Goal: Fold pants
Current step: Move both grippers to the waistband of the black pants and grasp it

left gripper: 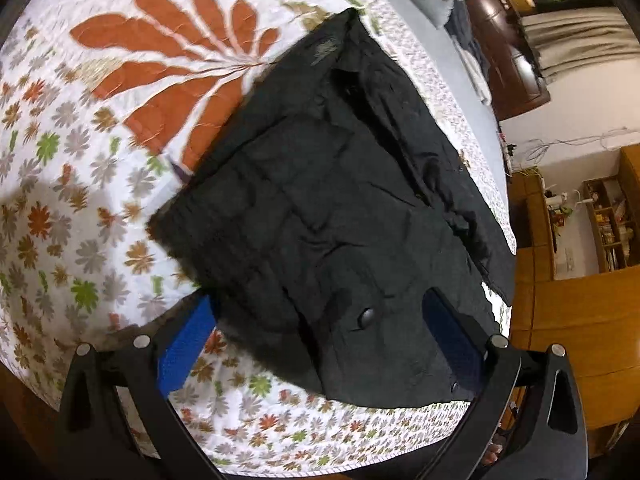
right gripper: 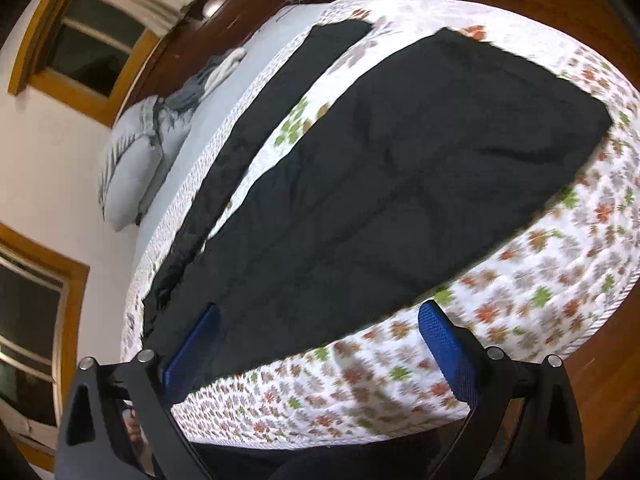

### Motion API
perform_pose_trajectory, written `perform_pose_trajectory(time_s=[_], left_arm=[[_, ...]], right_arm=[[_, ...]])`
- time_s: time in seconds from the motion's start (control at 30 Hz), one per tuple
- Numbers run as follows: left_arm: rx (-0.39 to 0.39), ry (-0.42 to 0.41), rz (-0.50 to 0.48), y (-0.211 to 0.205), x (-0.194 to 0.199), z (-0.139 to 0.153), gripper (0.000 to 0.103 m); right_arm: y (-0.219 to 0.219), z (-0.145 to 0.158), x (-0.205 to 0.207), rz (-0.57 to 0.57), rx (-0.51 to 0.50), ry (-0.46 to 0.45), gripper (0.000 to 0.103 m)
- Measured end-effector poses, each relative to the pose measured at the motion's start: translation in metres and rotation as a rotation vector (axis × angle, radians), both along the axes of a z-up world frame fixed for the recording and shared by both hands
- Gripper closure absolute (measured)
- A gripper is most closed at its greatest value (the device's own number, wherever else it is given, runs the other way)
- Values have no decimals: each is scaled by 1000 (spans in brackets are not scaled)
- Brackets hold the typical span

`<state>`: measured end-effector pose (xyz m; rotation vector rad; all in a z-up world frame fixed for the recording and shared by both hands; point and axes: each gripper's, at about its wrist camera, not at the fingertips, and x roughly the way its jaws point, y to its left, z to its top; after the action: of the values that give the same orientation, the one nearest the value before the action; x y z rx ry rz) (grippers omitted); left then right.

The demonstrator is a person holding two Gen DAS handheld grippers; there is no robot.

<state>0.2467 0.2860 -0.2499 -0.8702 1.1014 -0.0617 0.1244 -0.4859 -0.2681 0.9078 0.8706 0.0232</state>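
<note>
Black pants point(left gripper: 332, 200) lie flat on a white floral quilt point(left gripper: 80, 184), waistband and a dark button point(left gripper: 366, 317) nearest the camera. My left gripper point(left gripper: 320, 344) hovers open over that waist end, blue pads point(left gripper: 186, 344) wide apart with nothing between them. In the right wrist view the same pants point(right gripper: 392, 168) stretch away across the quilt point(right gripper: 540, 280), with a narrow black strip of cloth point(right gripper: 256, 120) lying alongside, parted from the wide panel by a band of quilt. My right gripper point(right gripper: 320, 344) is open above the near edge of the cloth, holding nothing.
A grey pillow and bundled bedding point(right gripper: 144, 152) lie at the head of the bed, by the window point(right gripper: 80, 40). Brown wooden flooring point(left gripper: 580, 320) borders the bed, with wooden shelves point(left gripper: 612, 224) against the wall. The quilt's edge point(right gripper: 400, 440) runs just below the right gripper.
</note>
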Motion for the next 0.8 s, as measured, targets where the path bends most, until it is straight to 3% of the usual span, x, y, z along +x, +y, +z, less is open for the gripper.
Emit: perform_pose_trajectory(time_s=[0.07,0.2,0.27,0.3,0.37,0.43,0.53,0.67,0.7,0.77,0.8], left_arm=[[36,-16,-5,-7,3,2,5],[149,20,5,-9,0,1,39],[162,22,1,-8,-1,0,43],[158,17,-1,-3,-6,0,43],[141,3,-10,-4,-5,0,32],[109,-27,-15,-3,-7,-1,15],[128,-31,-2,-13,-2,-3,4],[162,-30,34,-20,-1,-1,4],[165,-33,43,-20,-2,-1,7],[219,-5,56,-19,-5,1,28],[255,13,61,-18,-8,1,44]], right_arm=[[-28,-4,-9,-78,68,-26,3],[-75,-18,-27,-200,192,-64,3],[-93,-26,-31,-231,235,-85,3],[-98,-29,-31,-235,239,-85,3],[-108,-35,-30,-254,247,-73,3],[-111,-40,-25,-264,262,-71,3],[-123,-46,-22,-295,280,-99,3],[-136,-53,-17,-323,311,-146,3],[-137,-55,-14,-320,302,-143,7],[-137,-55,-9,-303,253,-117,24],[-138,-56,-8,-299,244,-108,41]])
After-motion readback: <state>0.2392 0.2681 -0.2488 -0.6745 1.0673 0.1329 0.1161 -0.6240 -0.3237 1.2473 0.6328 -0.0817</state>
